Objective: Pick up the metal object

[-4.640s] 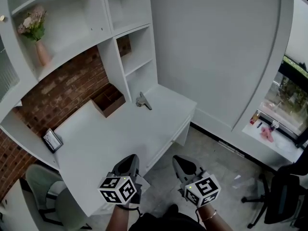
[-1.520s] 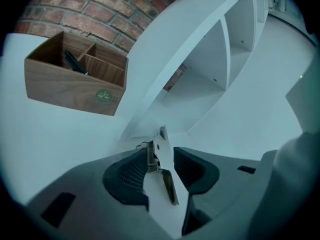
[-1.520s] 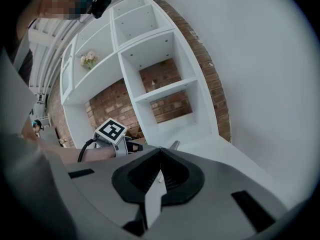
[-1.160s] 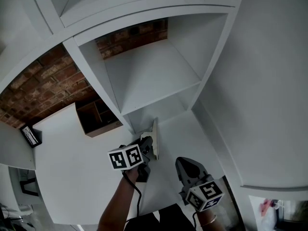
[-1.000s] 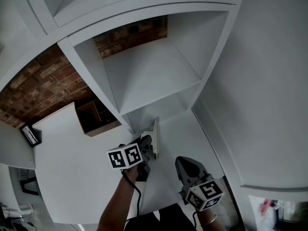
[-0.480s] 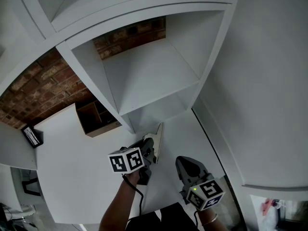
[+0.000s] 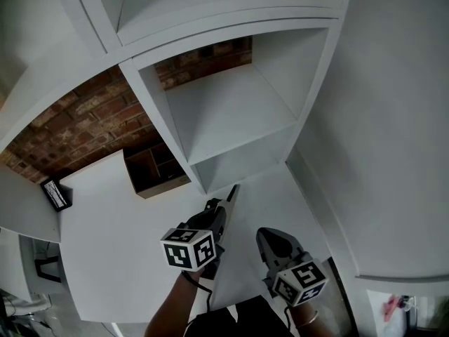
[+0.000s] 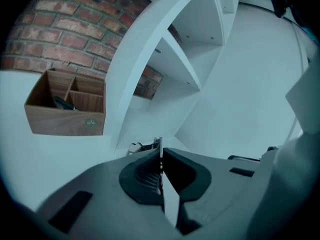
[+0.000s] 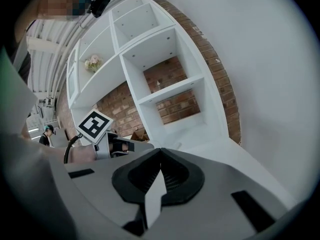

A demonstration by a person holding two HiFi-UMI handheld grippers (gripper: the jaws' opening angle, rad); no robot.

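Our left tool (image 7: pixel 222 210) has just clamped shut on the metal object (image 7: pixel 232 191), now lifted near the tabletop (image 7: pixel 105 244) back edge (it lay there a second ago); right tool (image 7: pixel 265 234) stays closed, empty.

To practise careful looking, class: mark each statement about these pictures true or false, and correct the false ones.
1. The left gripper grips the metal object. True; its fingers have just been closing, with the object between them.
2. The right gripper holds a cup. False: its fingers are together on nothing.
3. The wooden box sits on the white desk. True.
4. The wall behind the shelves is green tile. False: it is a red brick wall.
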